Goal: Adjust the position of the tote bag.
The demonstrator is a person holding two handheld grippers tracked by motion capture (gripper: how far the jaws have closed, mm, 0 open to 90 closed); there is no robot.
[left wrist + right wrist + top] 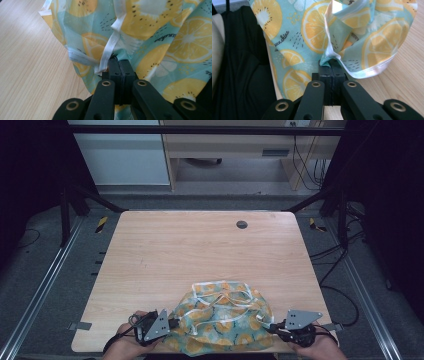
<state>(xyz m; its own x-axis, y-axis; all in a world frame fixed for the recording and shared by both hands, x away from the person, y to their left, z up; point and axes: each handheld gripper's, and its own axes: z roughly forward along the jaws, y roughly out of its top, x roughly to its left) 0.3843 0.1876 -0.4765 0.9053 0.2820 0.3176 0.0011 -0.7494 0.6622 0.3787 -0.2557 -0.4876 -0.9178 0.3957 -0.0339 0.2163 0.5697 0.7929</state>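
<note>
Hands at the near edge hold the left gripper point(172, 323) and right gripper point(272, 327) either side of a lemon-print cloth point(222, 315) on the tabletop point(200, 250), while each gripper view shows fingers point(113, 68) clamped on its hem.

The surface point(200, 250) is pale wood with rounded corners and a round grey cap point(242, 224) near its far edge. Grey carpet point(30, 270) lies around it, with metal rails point(40, 290) along both sides. Beyond stands a wooden desk point(225, 150), beside a white panel point(120, 157). Black cables point(305, 165) hang at right.
</note>
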